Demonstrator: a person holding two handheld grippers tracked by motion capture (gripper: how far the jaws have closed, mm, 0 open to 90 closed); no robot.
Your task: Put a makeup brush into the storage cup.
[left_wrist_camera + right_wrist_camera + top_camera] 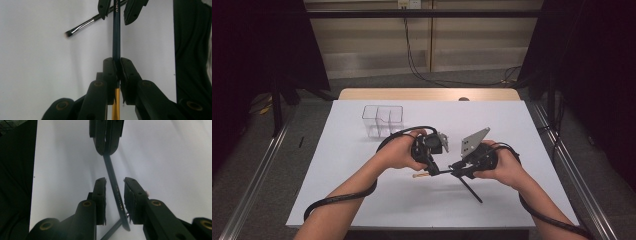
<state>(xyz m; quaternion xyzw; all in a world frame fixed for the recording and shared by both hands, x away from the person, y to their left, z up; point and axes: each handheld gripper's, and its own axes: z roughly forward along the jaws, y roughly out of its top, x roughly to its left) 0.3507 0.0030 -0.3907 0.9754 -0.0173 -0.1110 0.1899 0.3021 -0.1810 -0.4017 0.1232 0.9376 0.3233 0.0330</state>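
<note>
**A:** What sits ahead of you on the white-topped table [362, 200]?

**B:** Toward your far left stands a clear plastic organiser box [383, 120], upright and divided into compartments. Nearer you, a thin make-up brush with a black handle and silver ferrule [82, 26] lies on the white top.

**A:** And at the far edge?

**B:** You can see a strip of light wood [427, 94] there, with a small dark round object [464, 99] on it, too small to identify.

**A:** Around the table?

**B:** Metal rails [257, 175] run along both sides of you on the grey floor [312, 125]. Black cables [412, 55] hang down the beige wall panel behind, and black curtains [257, 45] flank it.
</note>
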